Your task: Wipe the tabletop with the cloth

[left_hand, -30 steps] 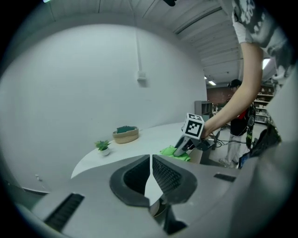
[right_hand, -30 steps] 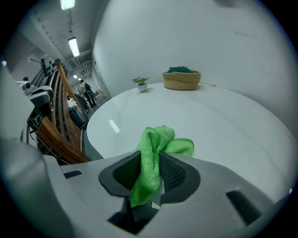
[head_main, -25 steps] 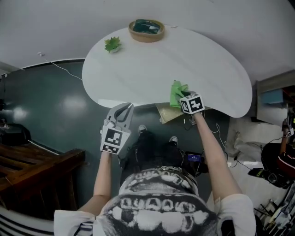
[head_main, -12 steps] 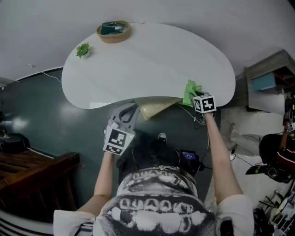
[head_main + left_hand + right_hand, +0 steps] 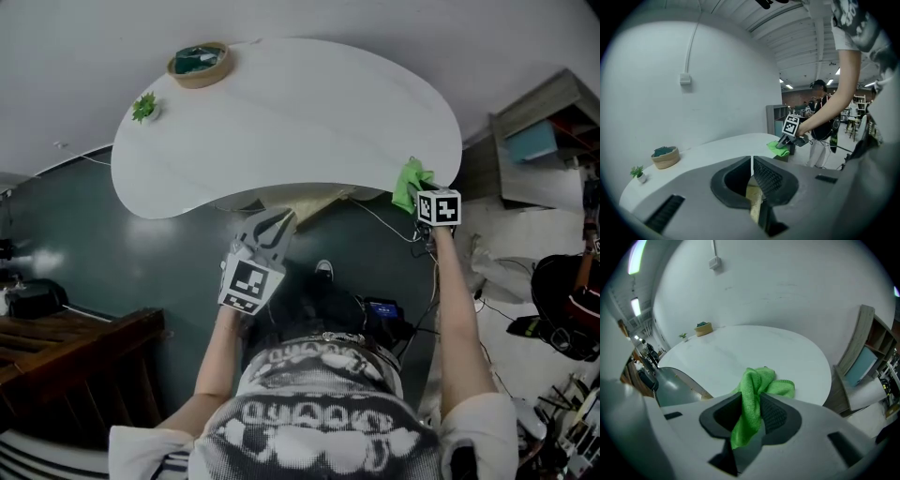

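Note:
A white kidney-shaped tabletop (image 5: 281,112) fills the upper head view. My right gripper (image 5: 424,190) is shut on a green cloth (image 5: 410,182) at the table's near right edge; the cloth (image 5: 759,390) bunches between its jaws and trails onto the tabletop (image 5: 754,352). My left gripper (image 5: 272,228) hangs below the table's front edge, over the dark floor, its jaws shut with nothing between them. From the left gripper view the cloth (image 5: 777,147) and the right gripper (image 5: 787,139) show at the far end of the tabletop (image 5: 717,150).
A woven basket (image 5: 198,64) and a small potted plant (image 5: 144,107) stand at the table's far left end. A wooden shelf unit (image 5: 539,131) is to the right. A dark wooden bench (image 5: 75,352) sits at lower left. Cables lie on the floor below.
My right gripper has dragged the cloth rightward along the table's near edge toward the right end. The left gripper stays low under the front edge.

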Demonstrator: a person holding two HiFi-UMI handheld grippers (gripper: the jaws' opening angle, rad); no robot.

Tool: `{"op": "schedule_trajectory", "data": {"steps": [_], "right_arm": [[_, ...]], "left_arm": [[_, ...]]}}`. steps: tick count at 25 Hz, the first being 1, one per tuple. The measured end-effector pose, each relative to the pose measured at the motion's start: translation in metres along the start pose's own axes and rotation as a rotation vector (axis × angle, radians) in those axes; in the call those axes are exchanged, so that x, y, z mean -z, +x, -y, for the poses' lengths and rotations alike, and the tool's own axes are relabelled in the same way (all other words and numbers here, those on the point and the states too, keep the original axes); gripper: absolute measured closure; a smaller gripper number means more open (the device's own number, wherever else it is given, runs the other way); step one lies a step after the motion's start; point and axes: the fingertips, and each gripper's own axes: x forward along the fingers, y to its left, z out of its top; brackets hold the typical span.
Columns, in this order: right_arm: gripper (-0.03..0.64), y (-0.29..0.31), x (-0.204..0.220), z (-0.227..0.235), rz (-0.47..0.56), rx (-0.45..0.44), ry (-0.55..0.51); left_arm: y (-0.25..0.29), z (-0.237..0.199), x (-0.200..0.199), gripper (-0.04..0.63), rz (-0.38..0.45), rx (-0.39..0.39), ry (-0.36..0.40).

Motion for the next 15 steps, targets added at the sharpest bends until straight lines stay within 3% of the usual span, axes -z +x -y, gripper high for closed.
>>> {"op": "schedule_trajectory", "data": {"steps": [10,15], "right_arm": [[0.497,-0.001,0.001,0.003,0.056,-0.027,0.032],[0.497,-0.017,-0.009,-0.02,0.134,-0.07,0.045]], "left_arm": [[-0.01,0.013,0.014,0.58,-0.061,-0.042,-0.016],[-0.021,0.011,0.02,0.58,-0.067,-0.06,-0.037]]}}
